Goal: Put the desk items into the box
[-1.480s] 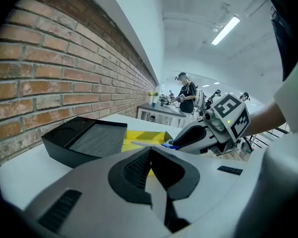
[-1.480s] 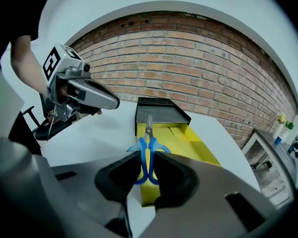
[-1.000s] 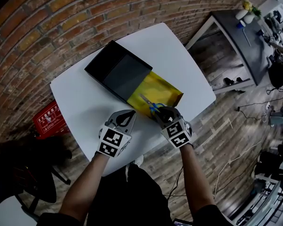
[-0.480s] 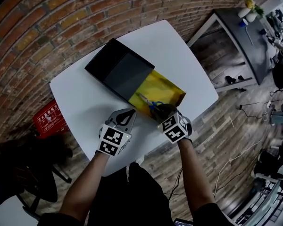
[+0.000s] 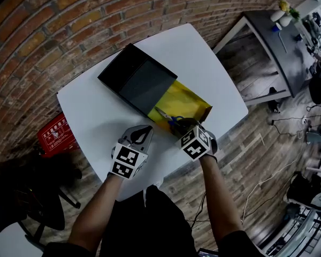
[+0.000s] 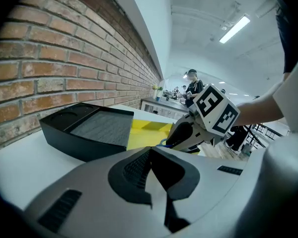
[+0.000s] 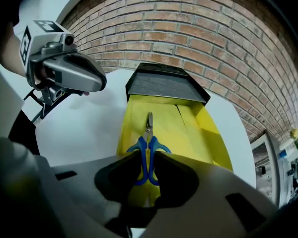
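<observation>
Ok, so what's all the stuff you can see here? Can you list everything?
table: one, white, by the brick wall
tray: one, black, on the table at the box's far end
box: one, yellow, open, on the table
scissors: one pair, blue handles, held over the box's near end
red box: one, on the floor left of the table
desk: one, dark, far right
left hand-held gripper: one, grey, shut and empty, over the table
right hand-held gripper: one, grey, shut on the scissors' handles
</observation>
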The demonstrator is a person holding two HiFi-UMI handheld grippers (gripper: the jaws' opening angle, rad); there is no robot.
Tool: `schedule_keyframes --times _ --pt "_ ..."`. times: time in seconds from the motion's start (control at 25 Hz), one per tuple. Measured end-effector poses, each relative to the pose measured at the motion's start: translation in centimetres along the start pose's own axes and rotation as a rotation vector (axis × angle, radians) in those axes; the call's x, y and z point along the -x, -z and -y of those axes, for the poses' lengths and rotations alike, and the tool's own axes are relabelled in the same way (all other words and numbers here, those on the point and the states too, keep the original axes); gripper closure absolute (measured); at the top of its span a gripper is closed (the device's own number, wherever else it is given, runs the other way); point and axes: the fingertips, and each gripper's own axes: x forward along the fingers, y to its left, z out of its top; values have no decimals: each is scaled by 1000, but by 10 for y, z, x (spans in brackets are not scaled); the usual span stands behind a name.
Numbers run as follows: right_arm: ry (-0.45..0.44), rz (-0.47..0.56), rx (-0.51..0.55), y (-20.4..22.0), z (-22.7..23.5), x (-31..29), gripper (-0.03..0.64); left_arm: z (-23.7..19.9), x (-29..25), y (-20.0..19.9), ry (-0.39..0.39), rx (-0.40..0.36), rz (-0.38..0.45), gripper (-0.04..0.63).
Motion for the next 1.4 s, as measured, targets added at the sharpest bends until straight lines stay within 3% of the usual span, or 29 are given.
schedule_keyframes --times 0.28,0.8,1.12,1.4 --pt "20 -74 43 5 -2 -7 522 -1 2 1 1 1 4 581" --pt "68 -51 45 4 1 -5 520 3 14 5 -14 -1 -1 581" --pt "126 48 7 -6 11 14 534 7 20 1 -26 -1 14 581" --pt "111 190 -112 -15 5 41 585 19 28 -11 -28 -14 30 581"
